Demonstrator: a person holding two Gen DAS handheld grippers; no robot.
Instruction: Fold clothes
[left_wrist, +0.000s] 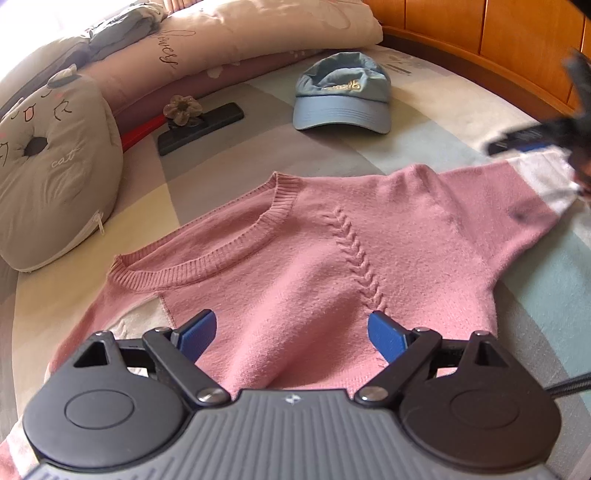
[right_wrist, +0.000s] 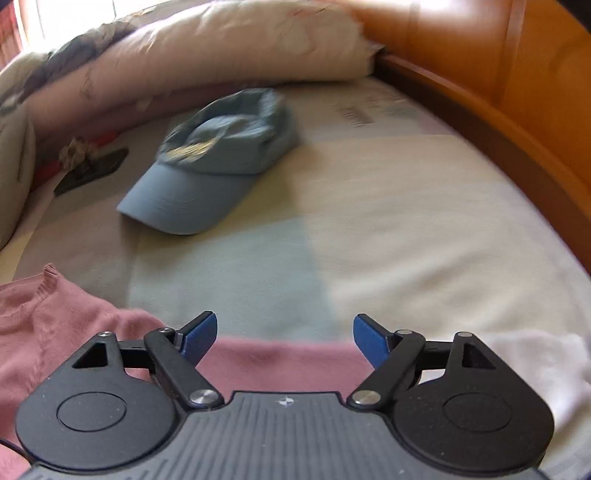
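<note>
Pink knit sweater (left_wrist: 314, 258), spread front-up on the bed (left_wrist: 258, 147), ribbed neckline toward the pillows; right sleeve stretched sideways, ending in a white cuff band (left_wrist: 550, 177); left sleeve only partly in view at the lower left, whether laid out or turned in not determinable. Body flat and not doubled over.

Left claw (left_wrist: 291, 336): jaws spread wide, nothing between them, poised over the lower chest of the sweater, beside the cable-stitch line (left_wrist: 358, 254). Right claw (right_wrist: 284, 339): jaws likewise spread, empty, above the pink stretch of the right sleeve; white cuff to its right in the right wrist view. Motion blur in that view; contact with the cloth not determinable.

Handling, as judged: soft, light, limp knit; no stiffness to carry a fold, so sagging and stretching likely if lifted by one point. Fuzzy surface, good grip for the blue pads (left_wrist: 199, 332); slipping unlikely, snagging of loose yarn possible. Best holds: ribbed neckline, shoulder seam, cuff band and hem, where the cloth is denser; pinching through both layers advisable.

Nearby, apart from the sweater: blue cap (left_wrist: 341, 98), cat cushion (left_wrist: 55, 166), dark phone (left_wrist: 201, 129).
</note>
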